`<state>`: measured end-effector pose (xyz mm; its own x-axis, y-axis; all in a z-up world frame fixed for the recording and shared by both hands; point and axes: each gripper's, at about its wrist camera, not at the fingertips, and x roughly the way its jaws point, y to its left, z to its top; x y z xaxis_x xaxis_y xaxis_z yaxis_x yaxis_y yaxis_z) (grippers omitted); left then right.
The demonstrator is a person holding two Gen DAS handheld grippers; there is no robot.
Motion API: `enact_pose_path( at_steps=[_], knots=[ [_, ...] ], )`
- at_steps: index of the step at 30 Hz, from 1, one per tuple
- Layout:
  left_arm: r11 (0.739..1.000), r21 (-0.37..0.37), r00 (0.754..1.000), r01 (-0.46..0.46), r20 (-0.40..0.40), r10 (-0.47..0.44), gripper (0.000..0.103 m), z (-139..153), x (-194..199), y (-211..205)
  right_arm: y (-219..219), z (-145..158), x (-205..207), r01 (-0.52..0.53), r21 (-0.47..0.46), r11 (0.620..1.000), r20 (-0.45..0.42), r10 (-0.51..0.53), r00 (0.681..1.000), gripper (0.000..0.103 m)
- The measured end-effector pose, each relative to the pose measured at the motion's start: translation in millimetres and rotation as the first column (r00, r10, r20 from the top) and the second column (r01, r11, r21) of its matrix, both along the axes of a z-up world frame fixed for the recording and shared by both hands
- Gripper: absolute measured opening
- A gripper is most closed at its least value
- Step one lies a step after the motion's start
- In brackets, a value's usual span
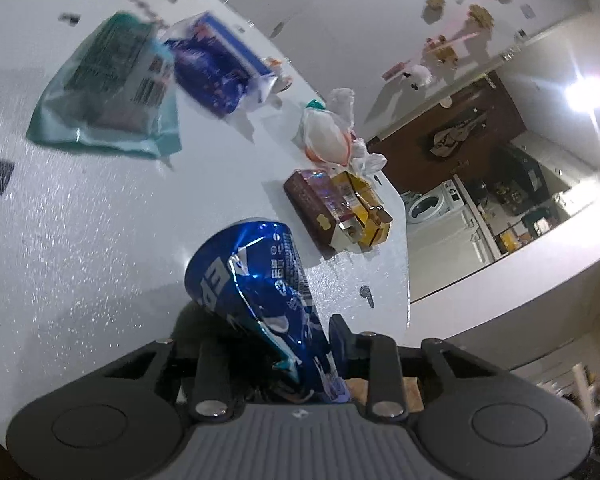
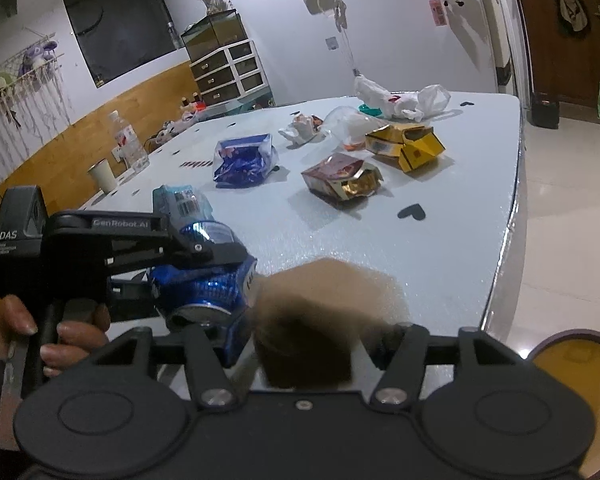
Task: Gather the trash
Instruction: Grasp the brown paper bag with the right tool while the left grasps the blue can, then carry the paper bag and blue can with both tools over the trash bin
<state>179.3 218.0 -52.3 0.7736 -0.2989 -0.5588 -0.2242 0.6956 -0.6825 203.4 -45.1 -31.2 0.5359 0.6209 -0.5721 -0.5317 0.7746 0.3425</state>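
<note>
Your left tool (image 2: 236, 268) is closed on the crushed blue soda can (image 1: 256, 288) just over the desk (image 1: 80, 240) (light, thin, slippery, sharp at its creases), so hold its dented middle gently, not its rim.

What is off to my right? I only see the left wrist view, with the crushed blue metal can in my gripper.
Observer: A round bin with a dark rim and yellow inside sits beyond the white table's near edge.
Operator: What's further left?
Observer: A clear plastic bottle stands beside a white paper cup at the table's far edge.
Operator: Who holds my gripper?
Observer: A hand grips the handle of the left gripper, shut on the crushed blue metal can.
</note>
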Motion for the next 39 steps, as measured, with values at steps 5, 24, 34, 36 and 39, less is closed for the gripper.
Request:
enact_pose_path(
  at_steps=[5,24,34,36,39],
  knots=[
    [0.993,0.117,1.000,0.007,0.022,-0.009,0.032,10,-5,-13,-9,1,-2,0.016,0.027,1.000,-0.030,-0.015,0.999,0.078],
    [0.949,0.316,0.998,-0.007,0.064,-0.013,0.031,27,-30,-35,-5,-5,-1,0.058,0.031,0.998,-0.036,-0.057,0.998,0.051],
    [0.928,0.372,0.996,-0.010,0.089,-0.025,0.030,40,-44,-51,-18,11,-11,0.084,0.034,0.996,0.034,-0.085,0.996,0.040],
    [0.924,0.383,0.995,-0.008,0.094,-0.030,0.030,43,-47,-56,-22,13,-13,0.091,0.038,0.995,0.039,-0.092,0.995,0.037],
    [0.916,0.402,0.994,-0.007,0.107,-0.039,0.029,47,-53,-64,-29,15,-19,0.092,0.053,0.994,0.043,-0.095,0.995,0.030]
  ],
)
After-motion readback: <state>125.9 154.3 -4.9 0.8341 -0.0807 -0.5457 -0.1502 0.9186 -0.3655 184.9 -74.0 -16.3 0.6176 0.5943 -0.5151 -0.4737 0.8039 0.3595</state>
